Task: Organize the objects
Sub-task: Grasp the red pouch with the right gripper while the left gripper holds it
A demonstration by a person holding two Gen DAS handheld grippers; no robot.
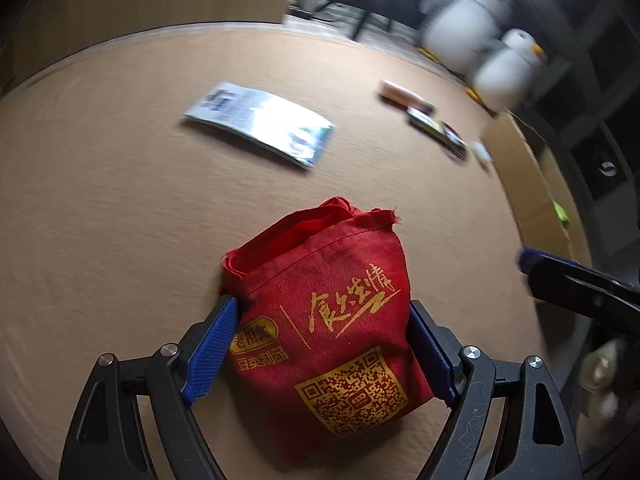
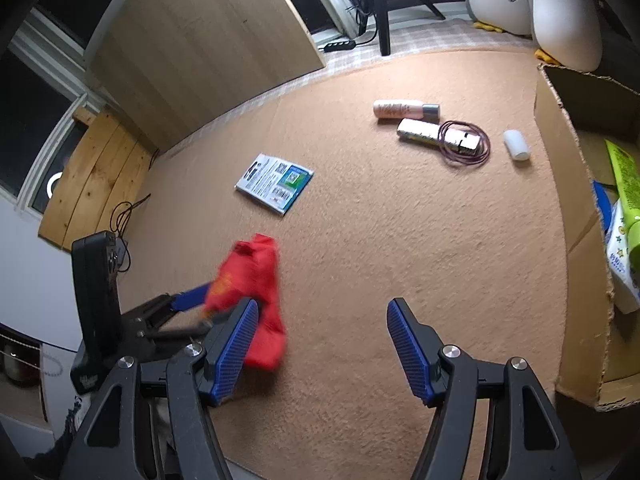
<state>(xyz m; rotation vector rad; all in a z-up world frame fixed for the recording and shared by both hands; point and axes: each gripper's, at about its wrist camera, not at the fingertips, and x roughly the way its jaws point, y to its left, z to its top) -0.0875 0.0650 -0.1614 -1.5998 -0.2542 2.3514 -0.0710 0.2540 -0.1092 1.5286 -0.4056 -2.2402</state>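
My left gripper [image 1: 324, 316] is shut on a folded red cloth bag [image 1: 324, 328] with gold print and a QR code, held just above the tan carpet [image 1: 120, 200]. In the right wrist view the red bag [image 2: 252, 280] is blurred at the left, with the left gripper [image 2: 208, 300] behind it. My right gripper [image 2: 320, 320] is open and empty over the carpet. A blue-white booklet [image 2: 276, 182] lies on the carpet, and beyond it a pink bottle [image 2: 404, 109], a white tube with a purple cord [image 2: 444, 138] and a small white cylinder [image 2: 517, 145].
An open cardboard box [image 2: 560, 208] stands at the right, holding a green bottle [image 2: 624, 188] and packets. White plush penguins [image 2: 560, 12] sit behind it. A wooden panel [image 2: 208, 40] and a tripod [image 2: 380, 8] stand at the back. The booklet [image 1: 260, 120] shows in the left wrist view.
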